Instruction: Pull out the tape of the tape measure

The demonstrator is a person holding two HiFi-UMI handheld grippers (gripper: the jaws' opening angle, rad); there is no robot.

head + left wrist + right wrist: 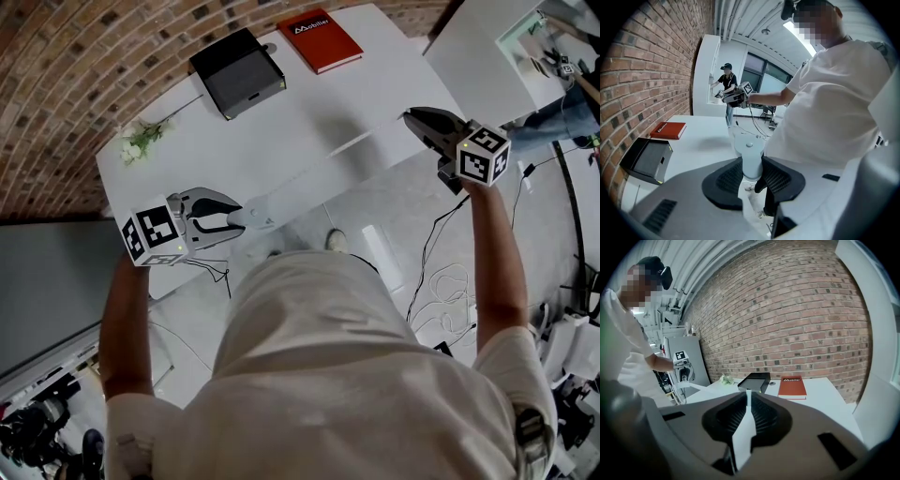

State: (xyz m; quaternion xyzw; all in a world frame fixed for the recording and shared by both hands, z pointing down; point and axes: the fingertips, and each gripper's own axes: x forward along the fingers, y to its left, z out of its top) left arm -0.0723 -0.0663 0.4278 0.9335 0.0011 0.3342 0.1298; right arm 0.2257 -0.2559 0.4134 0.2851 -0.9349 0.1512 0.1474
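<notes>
A white, round tape measure case [257, 217] sits between the jaws of my left gripper [239, 217], which is shut on it just off the table's near edge. In the left gripper view the case [750, 154] fills the gap between the black pads. A thin white tape [339, 150] runs from it across the table to my right gripper [409, 116], which is shut on the tape's end. In the right gripper view the tape [745, 425] lies pinched between the pads and stretches away to the left gripper [681, 368].
On the white table [309, 103] stand a black box [238, 71], a red book [320, 39] and small white flowers [139, 141]. A second white table [478, 47] is at the upper right. Cables [441, 281] lie on the floor. Another person [726, 86] stands far off.
</notes>
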